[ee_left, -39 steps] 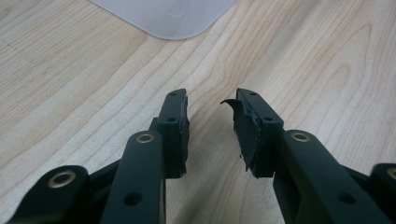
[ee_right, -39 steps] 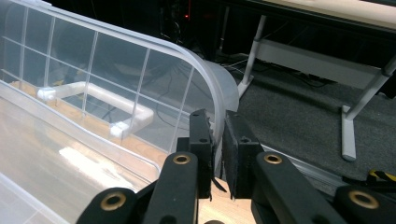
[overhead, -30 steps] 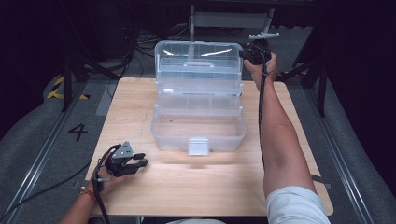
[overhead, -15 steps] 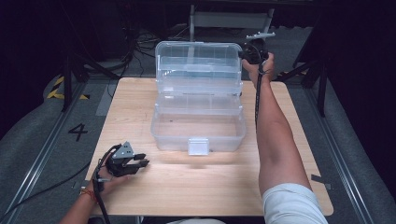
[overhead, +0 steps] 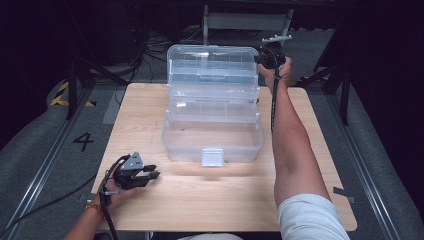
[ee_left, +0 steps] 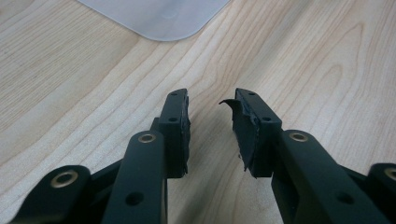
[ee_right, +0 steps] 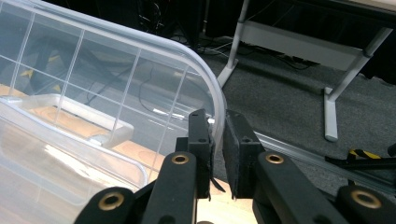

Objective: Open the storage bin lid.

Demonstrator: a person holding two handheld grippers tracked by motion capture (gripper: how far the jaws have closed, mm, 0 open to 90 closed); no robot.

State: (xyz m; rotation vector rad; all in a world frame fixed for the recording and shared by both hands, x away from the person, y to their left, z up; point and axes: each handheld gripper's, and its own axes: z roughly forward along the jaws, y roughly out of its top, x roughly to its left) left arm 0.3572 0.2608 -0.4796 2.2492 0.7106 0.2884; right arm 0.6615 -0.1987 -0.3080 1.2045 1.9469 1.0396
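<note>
A clear plastic tiered box stands open in the middle of the wooden table, with its lid raised at the back. My right gripper is at the lid's right rear corner. In the right gripper view its jaws are shut on the lid's curved rim. My left gripper rests low at the table's front left, apart from the box. Its jaws are open over bare wood with nothing between them. The right pad is torn.
A frosted plastic corner of the box lies ahead of the left jaws. Beyond the table's far edge there are dark floor, cables and a grey metal frame. Bare wood lies in front of the box.
The right gripper has shifted slightly left with the lid's rim in it. The left gripper has stayed put.
</note>
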